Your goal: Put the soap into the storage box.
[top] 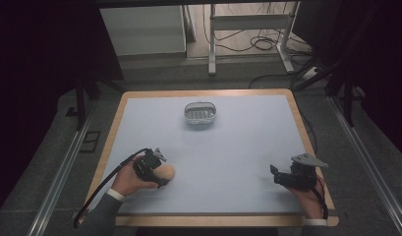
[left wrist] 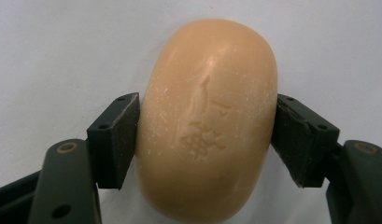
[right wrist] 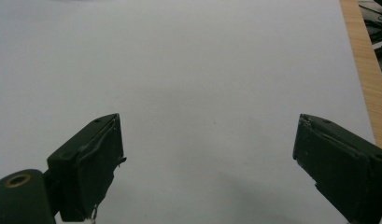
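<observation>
A small clear dish with a ribbed bottom, possibly a soap tray, though it is too small to tell for sure, stands on the far half of the pale blue table top, near the middle and well apart from everything else. The table top is framed by a light wooden edge, which also shows as a strip at the right in the right gripper view. Beyond the table, on the grey floor, stand a white metal frame and loose black cables, with dark stands at both sides
</observation>
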Motion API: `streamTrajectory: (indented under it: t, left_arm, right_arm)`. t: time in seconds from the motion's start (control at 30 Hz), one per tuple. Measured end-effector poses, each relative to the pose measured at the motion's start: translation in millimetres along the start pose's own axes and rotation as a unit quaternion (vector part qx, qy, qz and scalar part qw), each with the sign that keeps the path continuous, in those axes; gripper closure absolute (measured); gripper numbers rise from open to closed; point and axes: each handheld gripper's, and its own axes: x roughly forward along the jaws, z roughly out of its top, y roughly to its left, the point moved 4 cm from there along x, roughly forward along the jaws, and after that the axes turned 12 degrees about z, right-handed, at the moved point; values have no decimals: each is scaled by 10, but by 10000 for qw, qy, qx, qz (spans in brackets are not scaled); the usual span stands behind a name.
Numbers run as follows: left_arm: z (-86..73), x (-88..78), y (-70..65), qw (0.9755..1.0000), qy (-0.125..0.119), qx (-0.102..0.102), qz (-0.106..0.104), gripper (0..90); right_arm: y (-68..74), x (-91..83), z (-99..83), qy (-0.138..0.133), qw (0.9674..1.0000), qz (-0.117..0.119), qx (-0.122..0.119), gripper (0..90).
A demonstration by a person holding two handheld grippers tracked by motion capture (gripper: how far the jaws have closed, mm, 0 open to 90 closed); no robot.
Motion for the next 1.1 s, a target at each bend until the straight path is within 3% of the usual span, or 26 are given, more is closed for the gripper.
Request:
streamTrajectory:
  t: [0.4, 1.1]
  left_arm:
    - [37, -160, 144, 9996, -203, -175, 77, 299]
    - [271, -328, 150, 9990, -416, -46, 165, 303]
  right_arm:
    - [3, -5, 5, -6, 10000, -38, -6, 84]
    - [-5, 3, -3, 17, 10000, -30, 5, 84]
